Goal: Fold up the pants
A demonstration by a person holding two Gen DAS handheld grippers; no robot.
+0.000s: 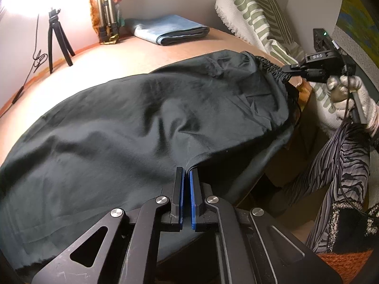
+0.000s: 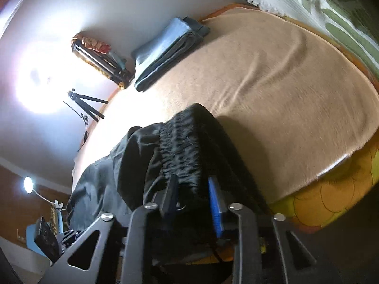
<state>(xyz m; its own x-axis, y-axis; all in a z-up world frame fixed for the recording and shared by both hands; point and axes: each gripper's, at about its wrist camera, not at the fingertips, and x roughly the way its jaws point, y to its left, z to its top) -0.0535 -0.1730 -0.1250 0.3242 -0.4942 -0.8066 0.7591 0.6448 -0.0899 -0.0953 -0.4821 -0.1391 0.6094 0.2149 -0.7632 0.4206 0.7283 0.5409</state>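
Dark green-black pants [image 1: 142, 123] lie spread across the tan bed [image 1: 106, 64]. My left gripper [image 1: 187, 172] is shut on the pants' near edge by the crotch seam. My right gripper [image 2: 193, 187] is shut on the gathered elastic waistband [image 2: 187, 146] and holds it lifted above the bed; it also shows in the left wrist view [image 1: 290, 69] at the far right, gripping the waistband [image 1: 270, 67]. In the right wrist view the rest of the pants [image 2: 99, 184] trail down to the left.
Folded blue jeans [image 1: 168, 29] lie at the bed's far side, with a small black tripod [image 1: 58, 40] and a folded silver tripod [image 1: 106, 9] near the wall. A green-patterned blanket [image 1: 255, 11] lies on the right. My patterned-trousered leg [image 1: 336, 177] is at the bed's edge.
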